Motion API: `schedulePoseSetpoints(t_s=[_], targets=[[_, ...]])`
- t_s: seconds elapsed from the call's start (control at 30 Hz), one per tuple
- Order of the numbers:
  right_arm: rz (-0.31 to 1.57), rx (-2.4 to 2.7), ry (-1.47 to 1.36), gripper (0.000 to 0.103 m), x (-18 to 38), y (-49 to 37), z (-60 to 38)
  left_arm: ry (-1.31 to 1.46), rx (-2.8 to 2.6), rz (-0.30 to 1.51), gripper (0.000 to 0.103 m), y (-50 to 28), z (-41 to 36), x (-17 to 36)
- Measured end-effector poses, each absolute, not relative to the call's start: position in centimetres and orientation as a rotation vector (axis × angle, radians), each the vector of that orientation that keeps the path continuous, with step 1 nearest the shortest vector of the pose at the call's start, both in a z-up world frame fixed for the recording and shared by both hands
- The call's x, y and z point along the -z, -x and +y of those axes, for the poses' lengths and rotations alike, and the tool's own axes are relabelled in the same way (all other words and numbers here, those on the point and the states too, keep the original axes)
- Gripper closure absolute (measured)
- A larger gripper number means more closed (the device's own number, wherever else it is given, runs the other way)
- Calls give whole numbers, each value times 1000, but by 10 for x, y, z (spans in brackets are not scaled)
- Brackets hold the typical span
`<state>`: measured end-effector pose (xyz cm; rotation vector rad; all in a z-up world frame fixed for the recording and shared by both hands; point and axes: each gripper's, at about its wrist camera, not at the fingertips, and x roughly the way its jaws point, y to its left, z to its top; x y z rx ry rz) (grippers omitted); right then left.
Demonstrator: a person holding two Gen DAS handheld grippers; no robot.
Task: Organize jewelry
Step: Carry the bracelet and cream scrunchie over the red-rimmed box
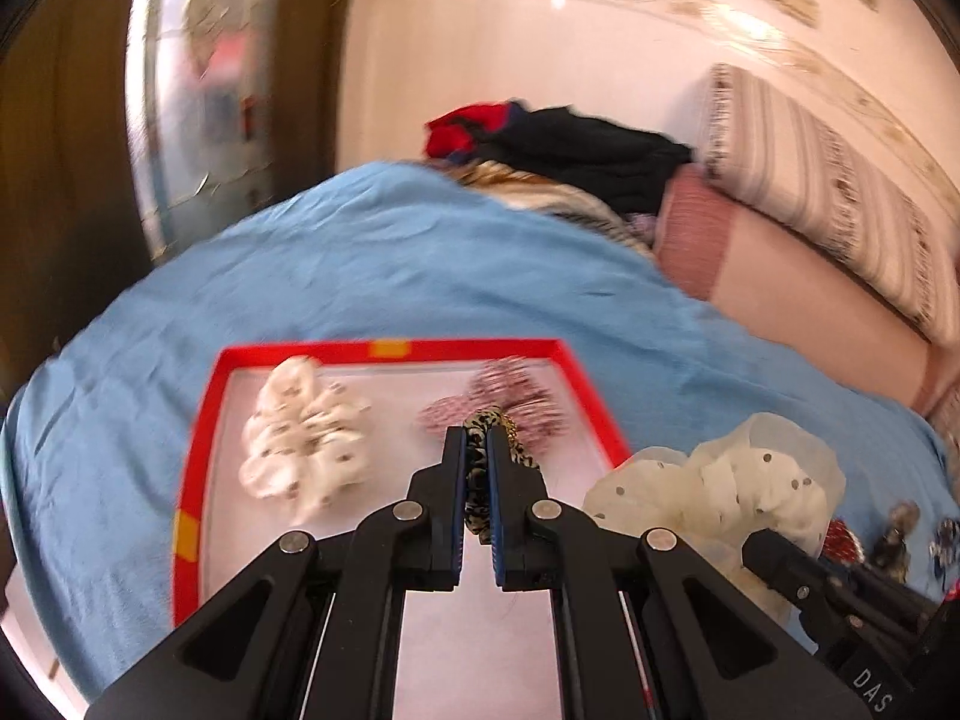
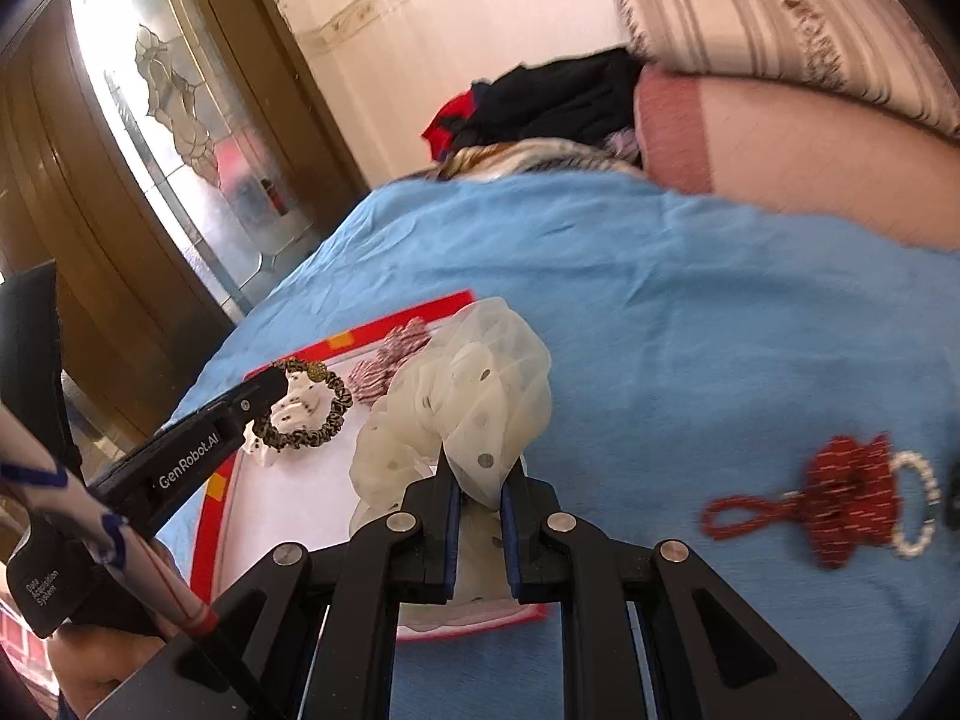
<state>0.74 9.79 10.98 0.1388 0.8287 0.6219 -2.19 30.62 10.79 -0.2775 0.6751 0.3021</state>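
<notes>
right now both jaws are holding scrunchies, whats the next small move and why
Probably lower the left gripper and open it. Its leopard scrunchie already hangs over the red-rimmed tray, beside the white one lying there, while the right gripper holds the sheer cream scrunchie at the tray's edge.

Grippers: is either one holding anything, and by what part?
Both. The left gripper is shut on the leopard-print scrunchie, pinching one side of its loop above the red tray. The right gripper is shut on the sheer cream scrunchie, by a fold at its edge.
</notes>
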Motion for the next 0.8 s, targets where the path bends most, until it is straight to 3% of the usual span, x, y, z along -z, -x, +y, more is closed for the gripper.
schedulePoseSetpoints(t_s=[0.57, 0.8], targets=[[988, -646, -131, 84, -67, -39, 157, 341, -405, 831, 96, 4, 331, -71], [1001, -635, -104, 66, -63, -39, 158, 354, -433, 836, 93, 3, 336, -69]])
